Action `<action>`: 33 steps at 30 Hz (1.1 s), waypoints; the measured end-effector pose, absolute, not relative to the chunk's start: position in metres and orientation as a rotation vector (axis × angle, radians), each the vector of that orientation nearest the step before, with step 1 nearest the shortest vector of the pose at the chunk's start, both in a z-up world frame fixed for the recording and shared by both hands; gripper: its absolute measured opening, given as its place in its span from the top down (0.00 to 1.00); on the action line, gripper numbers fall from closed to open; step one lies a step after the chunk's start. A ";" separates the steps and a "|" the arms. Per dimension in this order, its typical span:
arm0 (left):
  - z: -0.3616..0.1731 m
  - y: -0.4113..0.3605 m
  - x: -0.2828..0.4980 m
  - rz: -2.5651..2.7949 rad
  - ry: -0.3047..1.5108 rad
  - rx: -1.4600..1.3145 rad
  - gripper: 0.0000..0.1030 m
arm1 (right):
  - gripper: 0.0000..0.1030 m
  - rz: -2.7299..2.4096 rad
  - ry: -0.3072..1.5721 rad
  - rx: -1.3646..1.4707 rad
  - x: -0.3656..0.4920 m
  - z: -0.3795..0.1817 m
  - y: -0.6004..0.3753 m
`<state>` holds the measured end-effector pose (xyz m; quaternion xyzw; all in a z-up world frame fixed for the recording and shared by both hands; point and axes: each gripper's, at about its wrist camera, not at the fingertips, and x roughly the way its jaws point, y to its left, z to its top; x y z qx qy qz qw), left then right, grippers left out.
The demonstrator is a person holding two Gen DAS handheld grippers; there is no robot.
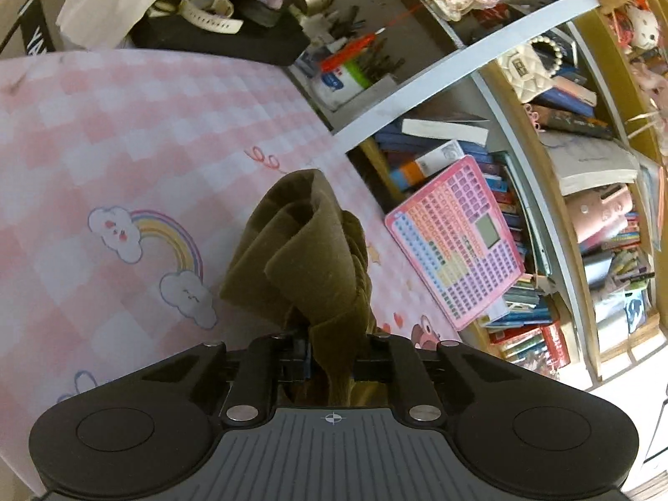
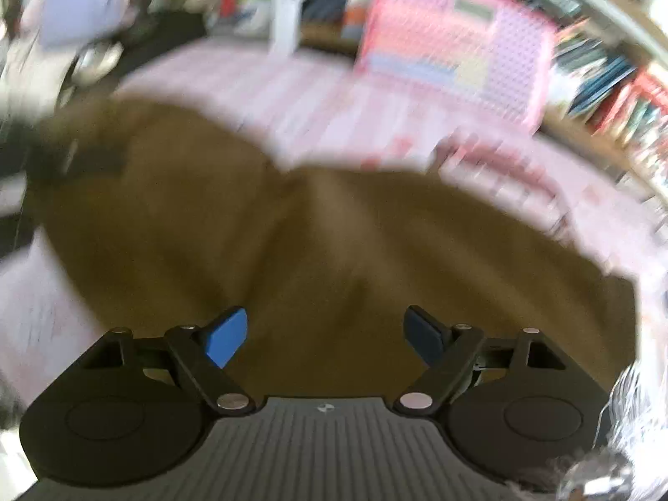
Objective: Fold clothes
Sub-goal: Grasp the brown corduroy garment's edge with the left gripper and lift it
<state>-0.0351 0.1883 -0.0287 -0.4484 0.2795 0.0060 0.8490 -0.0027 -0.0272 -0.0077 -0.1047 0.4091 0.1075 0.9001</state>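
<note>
An olive-brown garment (image 1: 304, 250) is bunched up between the jaws of my left gripper (image 1: 330, 359), which is shut on it and holds it above the pink checked mat (image 1: 125, 133). In the right wrist view, which is motion-blurred, the same olive-brown garment (image 2: 334, 250) spreads wide over the mat (image 2: 325, 92). My right gripper (image 2: 325, 336) is open just above the cloth, its blue fingertips (image 2: 225, 340) wide apart with nothing between them.
A pink toy keyboard tablet (image 1: 455, 242) leans against a crowded bookshelf (image 1: 584, 208) at the mat's right edge. A black box with a white watch (image 1: 208, 12) and stacked folded clothes sits at the far end. Pens and clutter (image 1: 355, 62) fill a bin beside it.
</note>
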 end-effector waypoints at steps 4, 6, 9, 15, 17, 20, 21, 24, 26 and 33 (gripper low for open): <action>-0.028 0.187 -0.037 0.035 0.594 -0.933 0.87 | 0.19 0.131 0.780 -0.201 0.041 0.005 -0.041; -0.026 0.184 -0.037 0.046 0.591 -0.924 0.87 | 0.19 0.127 0.777 -0.198 0.056 -0.003 -0.040; -0.021 0.178 -0.039 0.057 0.583 -0.893 0.87 | 0.19 0.164 0.804 -0.202 0.065 -0.022 -0.036; -0.007 0.162 -0.041 0.061 0.571 -0.780 0.87 | 0.20 0.224 0.778 -0.252 0.049 -0.034 -0.038; -0.003 0.157 -0.041 0.068 0.565 -0.751 0.87 | 0.19 0.264 0.747 -0.250 0.038 -0.025 -0.044; 0.004 0.148 -0.042 0.076 0.550 -0.696 0.87 | 0.18 0.337 0.740 -0.257 0.014 -0.016 -0.050; 0.008 0.143 -0.042 0.075 0.546 -0.676 0.87 | 0.18 0.357 0.764 -0.276 0.009 -0.022 -0.048; 0.018 0.128 -0.041 0.061 0.541 -0.613 0.87 | 0.15 0.380 0.785 -0.298 -0.001 -0.039 -0.043; 0.024 0.114 -0.040 0.044 0.535 -0.548 0.87 | 0.15 0.395 0.794 -0.288 0.002 -0.037 -0.047; 0.040 0.076 -0.039 0.048 0.518 -0.380 0.87 | 0.15 0.391 0.764 -0.156 -0.005 -0.015 -0.095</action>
